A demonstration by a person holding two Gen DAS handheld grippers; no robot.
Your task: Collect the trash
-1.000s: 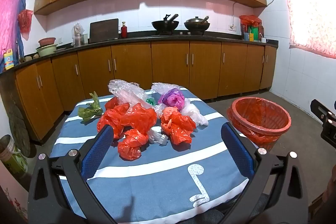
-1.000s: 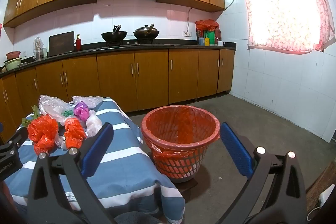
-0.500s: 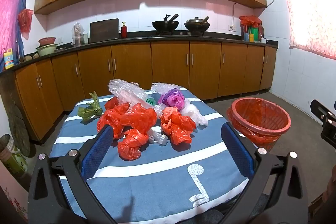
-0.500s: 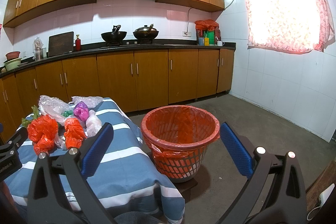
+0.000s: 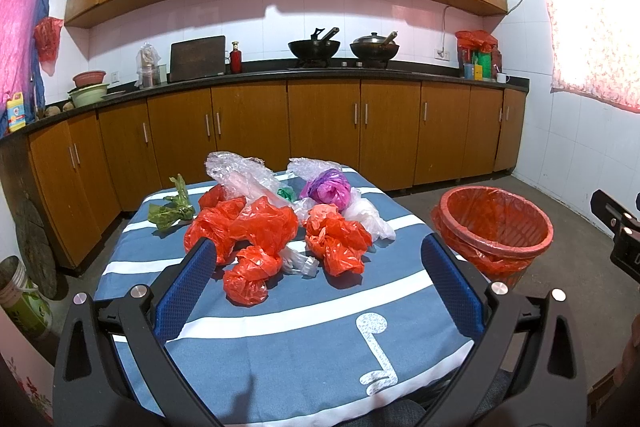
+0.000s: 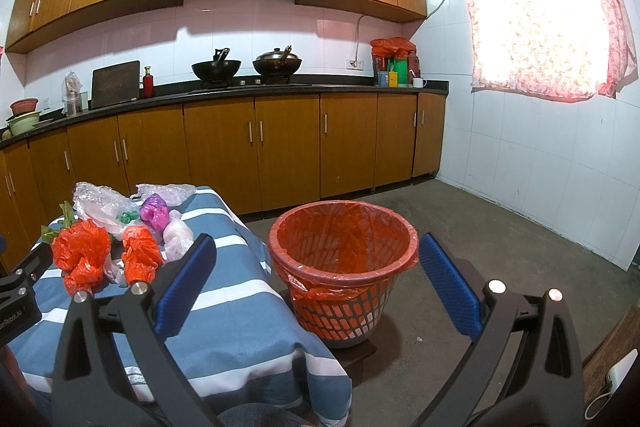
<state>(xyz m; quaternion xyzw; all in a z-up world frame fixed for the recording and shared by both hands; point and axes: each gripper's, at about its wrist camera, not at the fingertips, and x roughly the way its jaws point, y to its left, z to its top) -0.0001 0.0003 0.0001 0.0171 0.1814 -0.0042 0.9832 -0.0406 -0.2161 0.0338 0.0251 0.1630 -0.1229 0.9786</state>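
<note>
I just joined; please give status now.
Left gripper open, empty; right gripper open, empty. Trash bags on table. Bin lined, nothing blocking.

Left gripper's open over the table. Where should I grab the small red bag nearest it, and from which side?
Take the small red bag across its bunched upper half, coming down from above and the near side with the left gripper. It sits as a crumpled ball, apart from the larger red bag behind, so wide jaws should straddle it.
</note>
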